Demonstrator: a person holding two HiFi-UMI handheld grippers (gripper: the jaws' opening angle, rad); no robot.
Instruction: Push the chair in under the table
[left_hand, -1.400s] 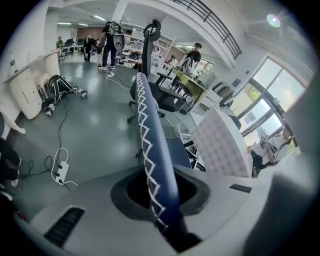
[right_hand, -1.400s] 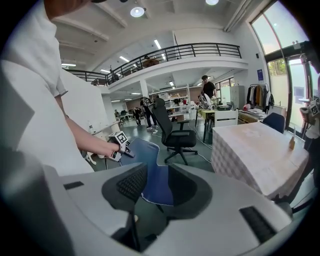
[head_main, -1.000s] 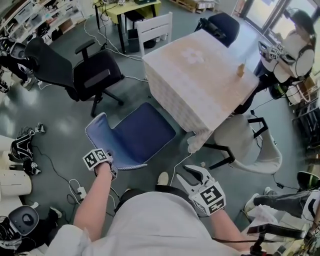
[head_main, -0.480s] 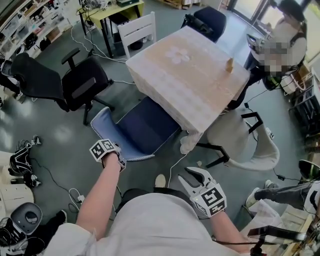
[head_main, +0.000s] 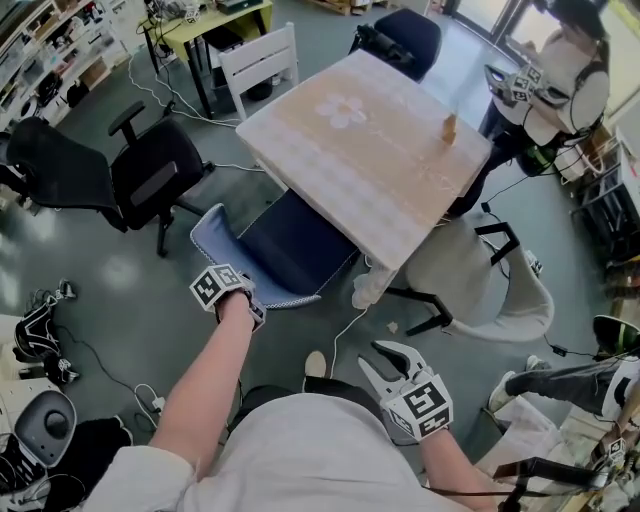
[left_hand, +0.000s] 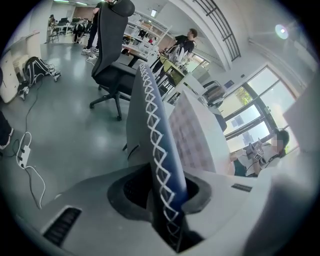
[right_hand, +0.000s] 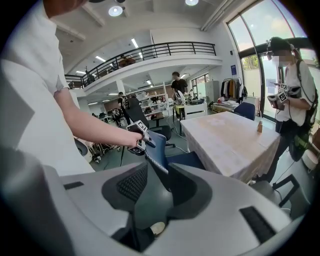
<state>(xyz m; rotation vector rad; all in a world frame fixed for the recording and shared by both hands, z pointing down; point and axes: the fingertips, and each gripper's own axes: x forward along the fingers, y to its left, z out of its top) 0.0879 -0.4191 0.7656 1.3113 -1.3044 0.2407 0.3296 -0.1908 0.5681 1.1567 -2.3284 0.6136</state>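
The blue chair (head_main: 285, 245) stands with its seat partly under the corner of the table (head_main: 370, 150), which wears a pale cloth. My left gripper (head_main: 252, 308) is at the top edge of the chair's backrest. In the left gripper view that stitched backrest (left_hand: 150, 110) runs between the jaws of the left gripper (left_hand: 160, 192); the jaws are opening while the edge still sits against the pads. My right gripper (head_main: 385, 362) hangs low near my body, open and empty. From the right gripper view (right_hand: 155, 190) the chair (right_hand: 157, 147) and the table (right_hand: 225, 140) lie ahead.
A black office chair (head_main: 150, 175) stands left of the table, a white chair (head_main: 262, 55) at its far side and a pale armchair (head_main: 490, 280) at its right. A small bottle (head_main: 449, 128) sits on the tabletop. A person (head_main: 560, 80) stands beyond; a cable (head_main: 345, 330) crosses the floor.
The chair has slid toward the table, its seat now further under the tabletop, with my left gripper travelling along on the backrest. The right gripper has barely shifted.
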